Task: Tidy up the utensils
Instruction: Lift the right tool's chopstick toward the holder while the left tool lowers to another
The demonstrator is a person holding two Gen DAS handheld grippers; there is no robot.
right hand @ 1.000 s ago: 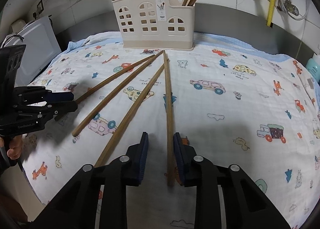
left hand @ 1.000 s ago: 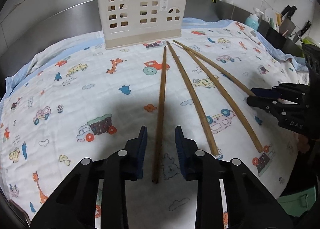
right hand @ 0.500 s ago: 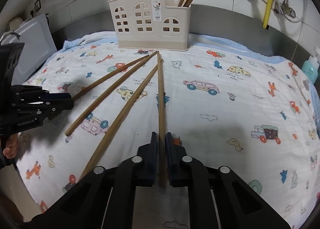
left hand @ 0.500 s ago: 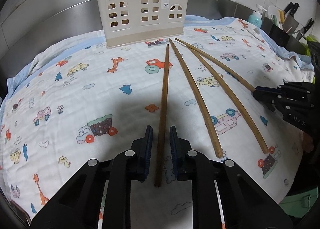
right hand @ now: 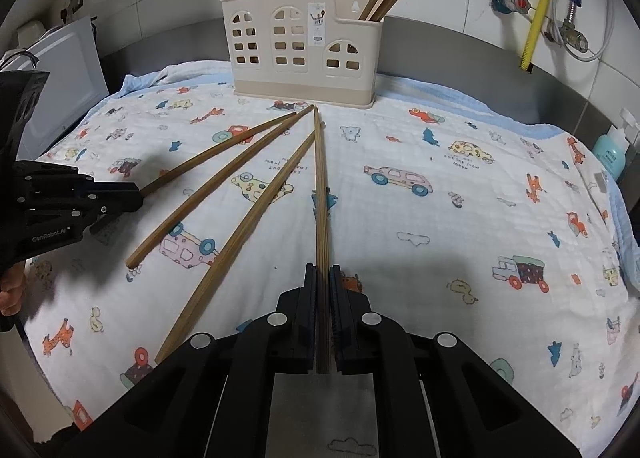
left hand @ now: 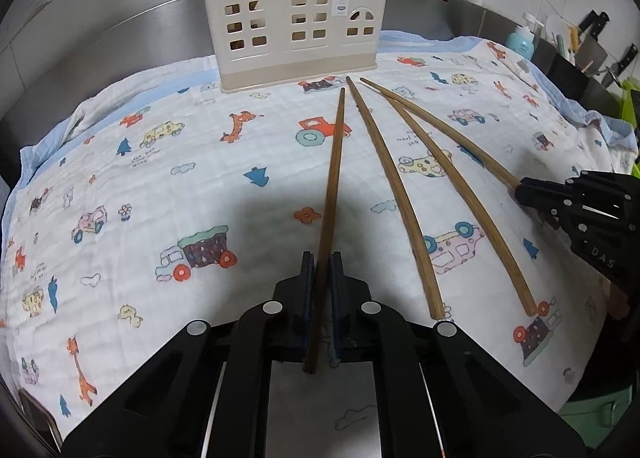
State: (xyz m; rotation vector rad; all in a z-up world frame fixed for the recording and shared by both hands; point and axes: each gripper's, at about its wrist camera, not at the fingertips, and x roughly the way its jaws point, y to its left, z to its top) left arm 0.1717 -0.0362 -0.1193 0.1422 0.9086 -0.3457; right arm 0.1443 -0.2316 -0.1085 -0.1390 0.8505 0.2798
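The left tool (left hand: 320,278) and right tool (right hand: 323,290) are each pinching one end of a long brown chopstick (left hand: 334,178) (right hand: 320,186) lying on the cloth (left hand: 160,178).

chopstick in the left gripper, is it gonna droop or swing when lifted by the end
The chopstick looks like stiff wood, so drooping seems unlikely. The left gripper grips it near one end, so the long free tip may swing or pivot. It looks thin and probably light.

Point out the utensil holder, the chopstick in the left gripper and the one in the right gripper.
utensil holder (right hand: 304,58): right wrist view, front wall.
left gripper's chopstick (left hand: 334,170): left wrist view, mid-shaft.
right gripper's chopstick (right hand: 321,194): right wrist view, mid-shaft.
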